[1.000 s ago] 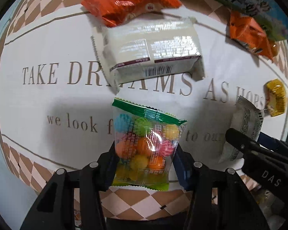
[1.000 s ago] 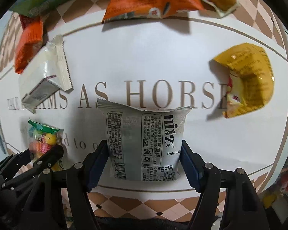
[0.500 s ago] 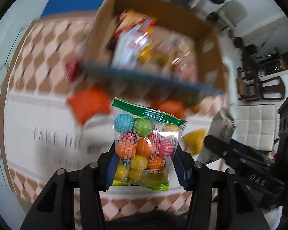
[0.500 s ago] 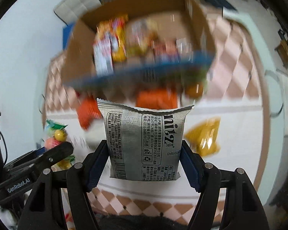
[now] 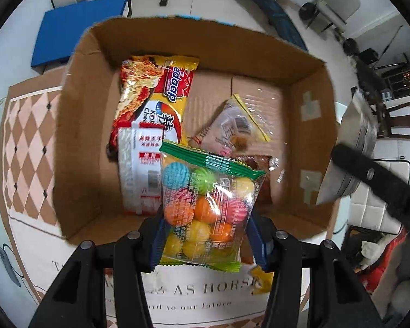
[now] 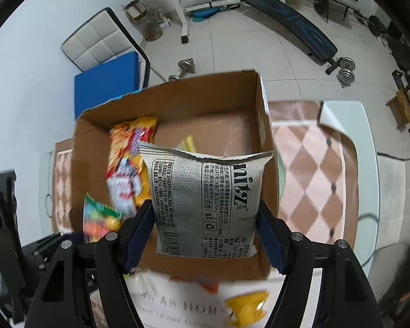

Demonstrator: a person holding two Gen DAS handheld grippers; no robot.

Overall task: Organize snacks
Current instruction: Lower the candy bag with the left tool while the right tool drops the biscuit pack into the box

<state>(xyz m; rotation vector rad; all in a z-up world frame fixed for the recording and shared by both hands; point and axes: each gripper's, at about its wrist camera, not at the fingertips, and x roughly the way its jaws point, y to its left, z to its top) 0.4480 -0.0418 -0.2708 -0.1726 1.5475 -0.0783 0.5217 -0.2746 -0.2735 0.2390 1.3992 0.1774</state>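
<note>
My left gripper (image 5: pixel 206 242) is shut on a clear bag of coloured gumballs (image 5: pixel 209 207) with a green top seal, held above the near part of an open cardboard box (image 5: pixel 76 136). My right gripper (image 6: pixel 206 235) is shut on a silver snack packet (image 6: pixel 205 205) with black print, held over the same box (image 6: pixel 262 125). The box holds a red and yellow noodle packet (image 5: pixel 150 120) and a clear yellow-edged packet (image 5: pixel 237 125). The silver packet also shows at the right of the left wrist view (image 5: pixel 350 147), and the gumball bag at the left of the right wrist view (image 6: pixel 101 218).
The box stands on a white table cloth (image 5: pixel 194 298) with brown lettering and a checked border. A yellow snack (image 6: pixel 246 309) and an orange one (image 6: pixel 210 287) lie on the cloth near the box. Gym equipment (image 6: pixel 287 8) and a blue mat (image 6: pixel 104 82) lie beyond the table.
Both grippers have lifted their packets off the cloth and moved forward over the open cardboard box. The snacks left on the cloth have dropped out of the middle of both views.
</note>
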